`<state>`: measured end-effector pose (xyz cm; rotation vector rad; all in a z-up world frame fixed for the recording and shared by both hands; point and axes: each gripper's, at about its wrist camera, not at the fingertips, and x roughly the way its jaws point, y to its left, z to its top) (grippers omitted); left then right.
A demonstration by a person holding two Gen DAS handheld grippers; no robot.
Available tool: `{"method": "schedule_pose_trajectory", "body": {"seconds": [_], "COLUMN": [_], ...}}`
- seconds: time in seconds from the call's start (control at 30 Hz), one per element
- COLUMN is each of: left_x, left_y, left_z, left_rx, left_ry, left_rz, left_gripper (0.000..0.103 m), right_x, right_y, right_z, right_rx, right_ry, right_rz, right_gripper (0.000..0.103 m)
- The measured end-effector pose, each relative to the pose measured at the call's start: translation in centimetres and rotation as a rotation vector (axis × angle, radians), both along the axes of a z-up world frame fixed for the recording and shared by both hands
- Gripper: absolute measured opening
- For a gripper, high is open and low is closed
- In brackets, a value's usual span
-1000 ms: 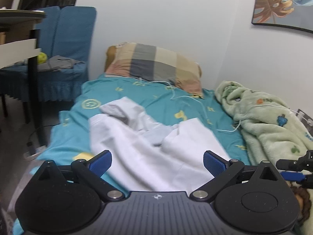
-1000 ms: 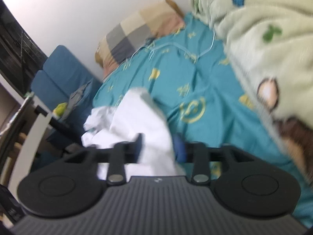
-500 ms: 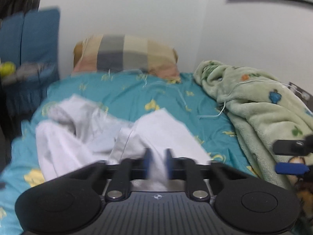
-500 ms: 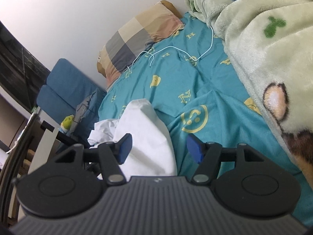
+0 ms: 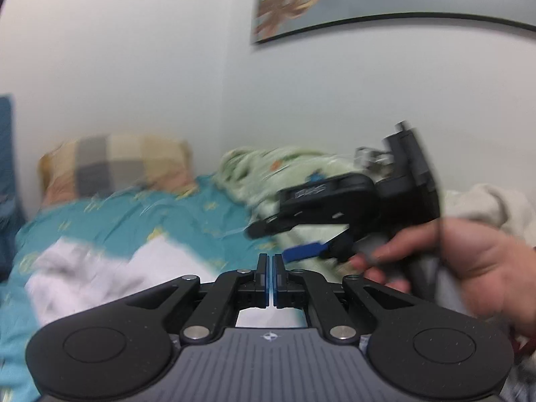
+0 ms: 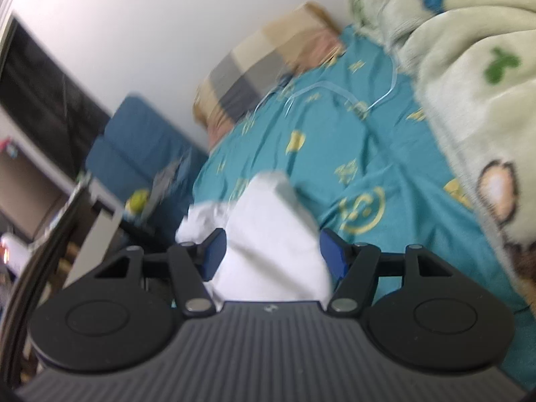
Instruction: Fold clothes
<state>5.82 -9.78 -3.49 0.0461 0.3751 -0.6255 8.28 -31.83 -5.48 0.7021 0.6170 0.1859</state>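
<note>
Left tool (image 5: 270,276) has just pinched closed, empty, lifted off white garment (image 6: 271,251); right tool (image 6: 274,254) reopened wide over it, garment released on bed (image 6: 385,154)

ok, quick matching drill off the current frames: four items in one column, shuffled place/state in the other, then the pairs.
Items:
1. left gripper
2. right gripper
3. checked pillow
4. green fleece blanket

States:
A. heaped along the right side of the bed
B. jaws open, white garment between them
C. jaws shut
D. at the head of the bed, by the wall

Pairs: 1-C, 2-B, 3-D, 4-A
</note>
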Motion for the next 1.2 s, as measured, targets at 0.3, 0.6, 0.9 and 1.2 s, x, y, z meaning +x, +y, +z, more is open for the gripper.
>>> {"method": "schedule_pose_trajectory", "body": {"seconds": [0.3, 0.6, 0.9, 1.2], "left_x": [5.3, 7.2, 8.5, 7.5], "left_y": [8.5, 12.6, 14.6, 15.2], "left_z": [-1.8, -3.5, -5.1, -4.5], "left_rx": [-0.148, -0.256, -0.336, -0.383], "left_ry": [0.188, 0.313, 0.386, 0.395], "left_rz": [0.296, 0.404, 0.495, 0.554], "left_gripper": [0.024, 0.058, 0.068, 0.076], "right_x": [6.5, 11.1, 11.3, 6.5], "right_y": [6.9, 11.8, 9.7, -3.4], "right_z": [0.7, -2.6, -1.5, 3.3], "right_rx": [-0.143, -0.329, -0.355, -0.313], "right_ry": [-0.02, -0.024, -0.029, -0.046], "right_rz": [0.234, 0.384, 0.281, -0.329], "right_gripper": [0.076, 0.077, 0.01, 0.01]}}
